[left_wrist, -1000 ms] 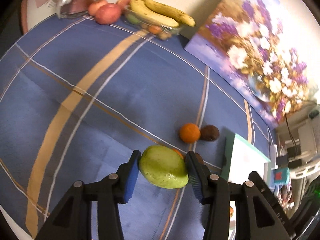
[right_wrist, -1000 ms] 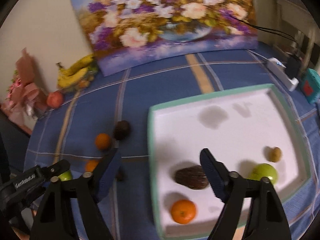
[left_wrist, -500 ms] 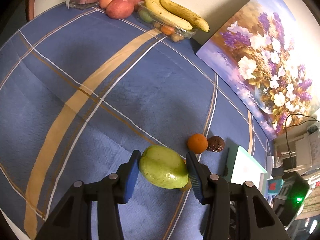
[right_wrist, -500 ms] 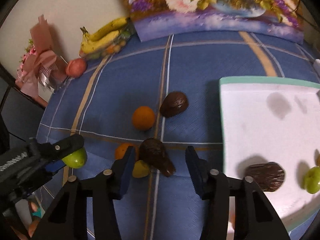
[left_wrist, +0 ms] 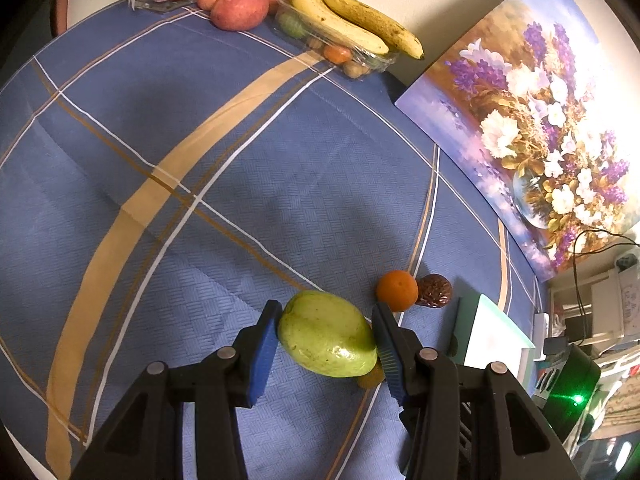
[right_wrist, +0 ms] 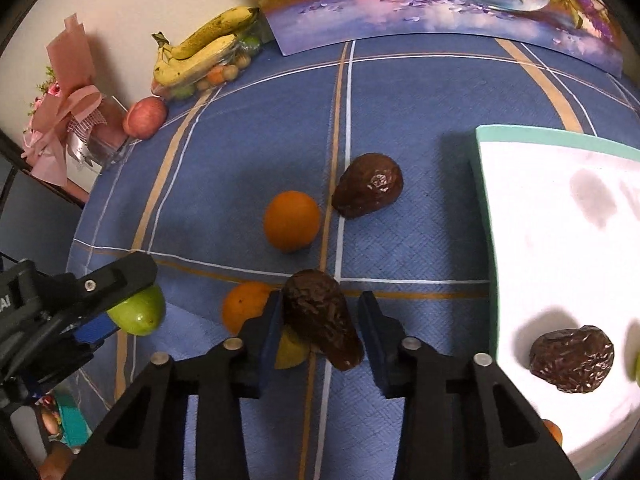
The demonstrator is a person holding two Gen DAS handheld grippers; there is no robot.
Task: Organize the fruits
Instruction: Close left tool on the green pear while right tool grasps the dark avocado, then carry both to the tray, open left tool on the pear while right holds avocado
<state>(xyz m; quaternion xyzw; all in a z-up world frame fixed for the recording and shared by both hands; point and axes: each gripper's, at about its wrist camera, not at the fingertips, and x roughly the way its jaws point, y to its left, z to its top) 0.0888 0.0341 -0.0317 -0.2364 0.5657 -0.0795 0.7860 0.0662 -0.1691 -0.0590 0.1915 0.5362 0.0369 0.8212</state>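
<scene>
Left gripper (left_wrist: 326, 338), bottom centre of its wrist view, is clamped on a smooth green mango-shaped fruit (left_wrist: 327, 335), held above the blue plaid tablecloth (left_wrist: 240, 184).

In the right wrist view, bottom centre, the right gripper (right_wrist: 318, 320) has its blue pads closing round a dark brown wrinkled avocado (right_wrist: 322, 318): left pad touching, right pad just apart.

A round orange (right_wrist: 292, 221) & a 2nd brown avocado (right_wrist: 368, 185) lie mid-frame. White tray w/ mint-green rim (right_wrist: 532, 136) sits at right.

- The right gripper (right_wrist: 320, 320) is no longer above the white tray (right_wrist: 560, 240); it is now low over the tablecloth.
- Its jaws are closing around a dark avocado (right_wrist: 320, 316).
</scene>
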